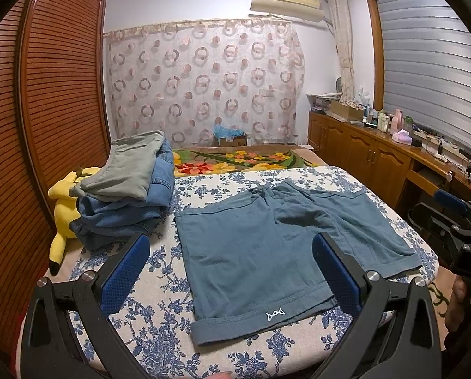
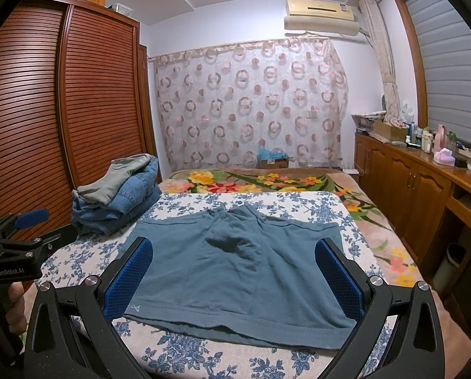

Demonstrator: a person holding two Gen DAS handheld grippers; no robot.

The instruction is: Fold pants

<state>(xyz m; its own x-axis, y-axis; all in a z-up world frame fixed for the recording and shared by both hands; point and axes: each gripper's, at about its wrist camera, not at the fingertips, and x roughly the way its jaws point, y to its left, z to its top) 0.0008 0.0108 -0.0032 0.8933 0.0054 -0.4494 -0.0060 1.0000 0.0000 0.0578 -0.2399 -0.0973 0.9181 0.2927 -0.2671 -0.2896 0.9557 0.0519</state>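
- Tongs first: my left tongs and right tongs both gape wide with nothing in them, poised over the near hems of the teal shorts.
- Shorts lie spread flat on the blue-flowered sheet of the bed, well apart from nothing but a folded pile of jeans just beside their far left corner.
- Waistband points away from me, both leg hems toward me; the garment runs wider than long, its long axis left to right.
- Best approach, I judge: pinch one outer edge at hem and waist together, then carry it across so leg lies on leg, seams matched, cloth kept taut.
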